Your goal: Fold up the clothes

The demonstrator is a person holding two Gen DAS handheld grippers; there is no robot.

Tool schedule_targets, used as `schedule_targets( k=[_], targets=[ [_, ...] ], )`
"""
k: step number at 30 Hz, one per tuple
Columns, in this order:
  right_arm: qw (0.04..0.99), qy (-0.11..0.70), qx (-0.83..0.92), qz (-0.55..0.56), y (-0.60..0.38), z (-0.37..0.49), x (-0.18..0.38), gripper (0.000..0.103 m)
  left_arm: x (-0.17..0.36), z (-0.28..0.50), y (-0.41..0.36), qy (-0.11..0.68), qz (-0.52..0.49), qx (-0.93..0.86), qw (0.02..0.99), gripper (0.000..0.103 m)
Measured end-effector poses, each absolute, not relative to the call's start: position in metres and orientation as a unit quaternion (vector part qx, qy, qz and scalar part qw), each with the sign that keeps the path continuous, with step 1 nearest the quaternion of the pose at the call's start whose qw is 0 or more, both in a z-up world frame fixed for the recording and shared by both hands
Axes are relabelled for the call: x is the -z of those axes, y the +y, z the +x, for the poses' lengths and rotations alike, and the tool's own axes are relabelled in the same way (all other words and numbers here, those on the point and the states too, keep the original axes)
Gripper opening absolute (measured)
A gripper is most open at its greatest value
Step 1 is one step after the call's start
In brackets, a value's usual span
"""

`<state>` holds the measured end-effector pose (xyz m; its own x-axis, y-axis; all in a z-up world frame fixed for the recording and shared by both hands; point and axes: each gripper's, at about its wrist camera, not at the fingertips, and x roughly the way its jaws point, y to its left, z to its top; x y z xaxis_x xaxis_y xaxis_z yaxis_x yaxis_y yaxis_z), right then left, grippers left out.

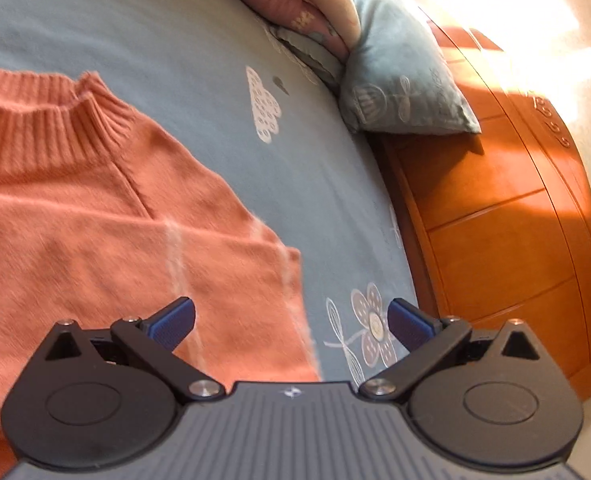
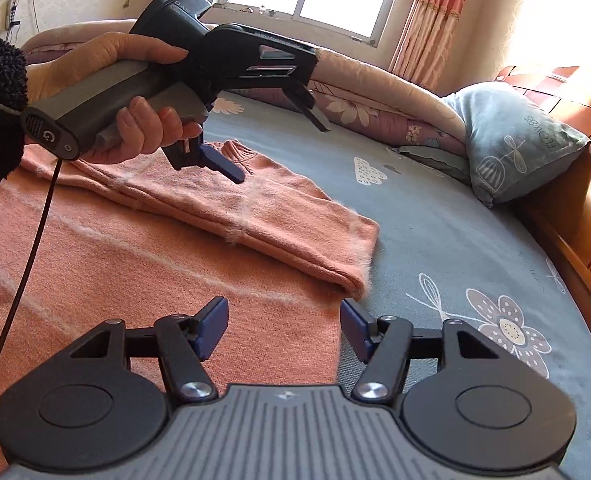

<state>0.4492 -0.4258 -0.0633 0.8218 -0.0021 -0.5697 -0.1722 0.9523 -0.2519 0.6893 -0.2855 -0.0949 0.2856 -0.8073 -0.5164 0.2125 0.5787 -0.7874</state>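
An orange knit sweater [image 1: 75, 220] with a ribbed collar [image 1: 47, 136] lies flat on the bed. In the right wrist view its sleeve [image 2: 275, 216] lies folded across the body [image 2: 115, 280], the cuff near the sweater's right edge. My left gripper [image 1: 291, 316] is open over that right edge with nothing between its blue pads. From the right wrist view the left gripper [image 2: 277, 150] hangs above the collar area, held by a hand [image 2: 135, 92]. My right gripper [image 2: 283, 316] stands open just above the sweater, close to the cuff, holding nothing.
A blue-grey flowered sheet [image 2: 455, 240] covers the bed. A light blue pillow [image 2: 515, 140] and a rolled floral quilt [image 2: 375, 96] lie at the head, against a wooden headboard [image 1: 515, 220]. A black cable [image 2: 27, 264] trails from the left gripper's handle across the sweater.
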Motion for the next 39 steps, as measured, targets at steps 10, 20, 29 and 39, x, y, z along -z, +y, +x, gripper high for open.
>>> schedule_targets(
  k=[10,20,29,39],
  targets=[
    [0.941,0.300,-0.043,-0.149,-0.427,0.450,0.066,0.067,0.110,0.666,-0.286,0.505,-0.301,0.373,0.718,0.102],
    [0.939,0.303,-0.044,-0.158,-0.424,0.450,0.069,0.067,0.098,0.669,-0.342,0.510,-0.288,0.423,0.692,0.102],
    [0.938,0.304,-0.039,-0.162,-0.426,0.449,0.069,0.067,0.105,0.663,-0.331,0.540,-0.256,0.396,0.697,0.102],
    [0.936,0.303,-0.047,-0.170,-0.419,0.446,0.069,0.068,0.102,0.671,-0.257,0.515,-0.277,0.329,0.741,0.102]
  ],
)
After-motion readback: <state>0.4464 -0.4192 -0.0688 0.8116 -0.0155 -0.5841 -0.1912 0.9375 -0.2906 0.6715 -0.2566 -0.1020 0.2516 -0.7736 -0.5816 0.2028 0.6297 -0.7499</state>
